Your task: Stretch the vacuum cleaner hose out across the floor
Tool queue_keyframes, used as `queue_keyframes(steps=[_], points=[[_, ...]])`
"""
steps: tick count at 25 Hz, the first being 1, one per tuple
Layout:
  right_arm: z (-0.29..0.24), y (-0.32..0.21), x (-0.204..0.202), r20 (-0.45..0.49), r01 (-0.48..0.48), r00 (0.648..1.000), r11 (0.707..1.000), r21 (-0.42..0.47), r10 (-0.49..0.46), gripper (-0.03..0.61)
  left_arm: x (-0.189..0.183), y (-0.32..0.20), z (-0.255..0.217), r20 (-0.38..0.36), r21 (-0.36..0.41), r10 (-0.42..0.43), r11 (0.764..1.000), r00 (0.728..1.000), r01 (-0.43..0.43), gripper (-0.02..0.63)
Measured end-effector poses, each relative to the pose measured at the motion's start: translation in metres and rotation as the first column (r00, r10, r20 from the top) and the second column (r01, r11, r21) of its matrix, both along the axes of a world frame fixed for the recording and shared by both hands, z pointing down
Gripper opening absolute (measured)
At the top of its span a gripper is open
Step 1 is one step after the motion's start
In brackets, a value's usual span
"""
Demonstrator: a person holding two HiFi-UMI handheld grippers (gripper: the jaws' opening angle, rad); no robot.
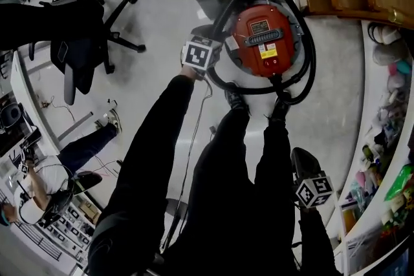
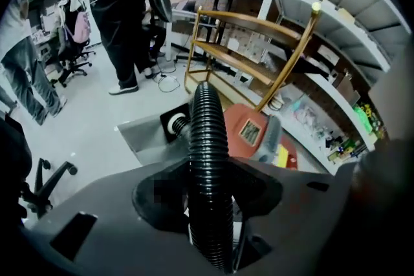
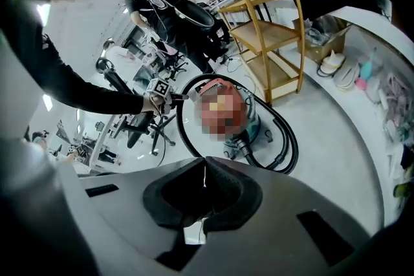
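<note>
hose (image 2: 207,139) – coiled round vacuum (image 1: 262,39) | left gripper (image 2: 208,200) clamps it, axis toward vacuum | right gripper (image 3: 204,184) closed

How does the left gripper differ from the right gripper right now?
The left gripper is clamped on the black ribbed vacuum hose; the right gripper has its jaws shut together with nothing between them. The left gripper is stretched out beside the red vacuum cleaner; the right gripper hangs back by the person's leg, away from the cleaner. Each carries a black-and-white marker cube.
</note>
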State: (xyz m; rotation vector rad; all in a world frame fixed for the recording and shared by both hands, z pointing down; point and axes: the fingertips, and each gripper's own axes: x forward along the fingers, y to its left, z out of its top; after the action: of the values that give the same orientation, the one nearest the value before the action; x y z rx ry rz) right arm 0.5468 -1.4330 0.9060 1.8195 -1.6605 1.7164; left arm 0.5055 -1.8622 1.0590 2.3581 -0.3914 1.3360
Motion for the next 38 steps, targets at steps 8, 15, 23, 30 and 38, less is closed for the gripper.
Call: queue_keyframes(steps=[8,15,23,30,38], points=[[-0.081,-0.031,0.063,-0.113,0.092,0.991,0.984,0.150,-0.075,0.014,0.036,0.143,-0.224,-0.158,0.059,0.163,0.986,0.974,-0.155,0.187],[-0.184,-0.075,0.106,-0.275,0.243,0.949,0.915,0.321,-0.156,0.014,0.028,0.263,-0.359,-0.117,0.201,0.224,0.959,0.967,-0.198,0.187],[-0.290,-0.073,0.052,-0.272,0.432,0.901,0.727,0.533,-0.337,0.015,-0.006,0.295,-0.462,-0.156,0.168,0.106,0.983,0.982,-0.080,0.187],[-0.366,-0.062,-0.026,-0.354,0.495,0.869,0.611,0.617,-0.347,0.017,-0.026,0.322,-0.547,-0.246,0.238,0.216,0.958,0.945,-0.157,0.187],[-0.395,-0.053,-0.043,-0.791,0.731,0.544,0.621,0.284,-0.280,0.289,-0.128,0.380,-0.567,-0.265,0.352,0.389,0.891,0.882,-0.287,0.187]])
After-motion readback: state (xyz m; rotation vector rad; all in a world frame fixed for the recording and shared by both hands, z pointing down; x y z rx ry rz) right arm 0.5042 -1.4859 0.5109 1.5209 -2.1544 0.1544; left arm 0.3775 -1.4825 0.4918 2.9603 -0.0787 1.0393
